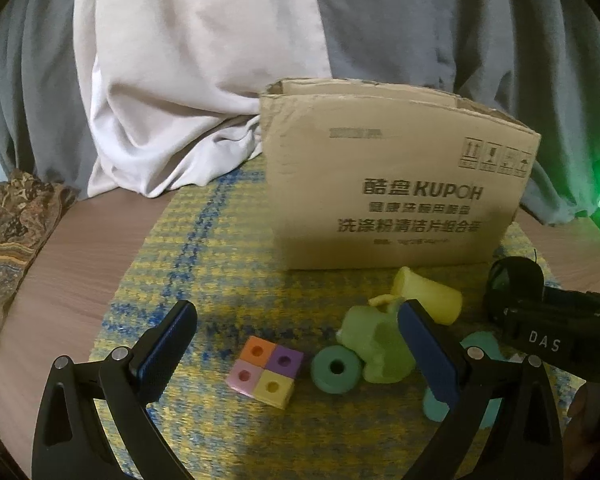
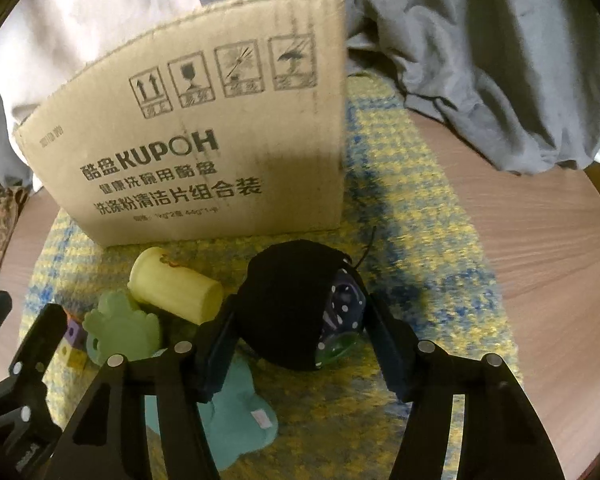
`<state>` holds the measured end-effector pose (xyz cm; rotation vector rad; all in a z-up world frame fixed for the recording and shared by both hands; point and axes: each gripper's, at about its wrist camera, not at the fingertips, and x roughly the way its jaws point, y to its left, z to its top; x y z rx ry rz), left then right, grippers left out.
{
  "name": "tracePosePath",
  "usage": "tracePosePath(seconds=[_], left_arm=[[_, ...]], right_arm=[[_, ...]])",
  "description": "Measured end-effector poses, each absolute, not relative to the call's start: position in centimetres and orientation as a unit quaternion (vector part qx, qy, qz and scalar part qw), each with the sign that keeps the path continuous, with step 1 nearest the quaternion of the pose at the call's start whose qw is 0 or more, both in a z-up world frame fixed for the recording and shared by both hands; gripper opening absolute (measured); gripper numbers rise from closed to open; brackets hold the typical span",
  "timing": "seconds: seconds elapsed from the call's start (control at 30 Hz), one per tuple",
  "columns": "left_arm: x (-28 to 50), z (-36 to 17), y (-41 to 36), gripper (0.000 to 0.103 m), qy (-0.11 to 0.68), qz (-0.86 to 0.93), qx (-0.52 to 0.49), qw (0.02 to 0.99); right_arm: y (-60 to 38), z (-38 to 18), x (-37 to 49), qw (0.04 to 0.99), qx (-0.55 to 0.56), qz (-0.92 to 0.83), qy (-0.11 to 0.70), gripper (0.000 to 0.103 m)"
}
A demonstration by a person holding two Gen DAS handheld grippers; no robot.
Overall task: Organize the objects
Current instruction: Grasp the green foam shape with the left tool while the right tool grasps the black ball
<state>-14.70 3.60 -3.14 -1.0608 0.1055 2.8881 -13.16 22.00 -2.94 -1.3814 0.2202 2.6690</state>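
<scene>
- Left wrist view: the left gripper (image 1: 296, 340) hangs with jaws spread wide and released, holding nothing. Between its fingers lies a four-coloured foam cube block (image 1: 265, 376); right of that block lie one teal foam ring (image 1: 336, 368), one light green foam figure (image 1: 376, 350) and one pale yellow foam cylinder (image 1: 428, 294).
- A yellow-and-blue woven mat (image 1: 220, 264) covers the brown wooden desk (image 1: 60, 280); one printed cardboard box (image 1: 396, 184) stands at the far side, with grey and white cloth (image 1: 180, 80) behind.
- Right wrist view: the right gripper (image 2: 300, 332) has its jaws clenched on a black rounded fabric pouch with a dotted lining (image 2: 288, 312), which sits on the mat near the box. One teal foam piece (image 2: 236, 416) lies near left.
</scene>
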Motion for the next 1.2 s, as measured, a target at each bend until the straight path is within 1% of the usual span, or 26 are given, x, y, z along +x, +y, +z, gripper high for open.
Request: tracePosePath(seconds=[0.27, 0.57, 0.6, 0.67, 0.7, 0.77, 0.9, 1.0, 1.07, 1.2], left_arm=[[-15.3, -4.2, 6.4, 0.103, 0.050, 0.930, -0.360, 0.049], [-16.3, -6.2, 8.3, 0.101, 0.055, 0.914, -0.395, 0.071], [-16.3, -6.4, 8.5, 0.100, 0.057, 0.913, -0.397, 0.072], [-16.5, -6.7, 8.7, 0.092, 0.058, 0.911, -0.402, 0.075], [-16.6, -6.8, 8.8, 0.091, 0.059, 0.910, -0.404, 0.075], [-16.9, -6.9, 9.0, 0.081, 0.059, 0.908, -0.407, 0.076], [-17.1, -6.9, 9.5, 0.071, 0.065, 0.905, -0.412, 0.082], [-17.3, -7.0, 9.7, 0.067, 0.066, 0.904, -0.413, 0.083], [-17.3, -7.0, 9.6, 0.062, 0.065, 0.905, -0.413, 0.080], [-17.0, -6.9, 9.4, 0.062, 0.055, 0.906, -0.412, 0.077]], right_arm=[[24.5, -1.8, -11.6, 0.093, -0.440, 0.889, 0.081, 0.061], [26.1, -1.6, -11.0, 0.101, -0.437, 0.889, 0.092, 0.061], [26.2, -1.5, -11.1, 0.101, -0.436, 0.889, 0.093, 0.062], [26.3, -1.4, -11.0, 0.101, -0.435, 0.890, 0.095, 0.062], [26.4, -1.4, -11.1, 0.101, -0.434, 0.890, 0.096, 0.062], [26.4, -1.4, -11.0, 0.100, -0.433, 0.890, 0.097, 0.062], [26.5, -1.4, -11.2, 0.101, -0.434, 0.890, 0.098, 0.062], [26.7, -1.4, -11.2, 0.103, -0.433, 0.890, 0.099, 0.062], [26.7, -1.4, -11.2, 0.103, -0.433, 0.890, 0.100, 0.062], [26.6, -1.3, -11.3, 0.103, -0.432, 0.891, 0.097, 0.062]])
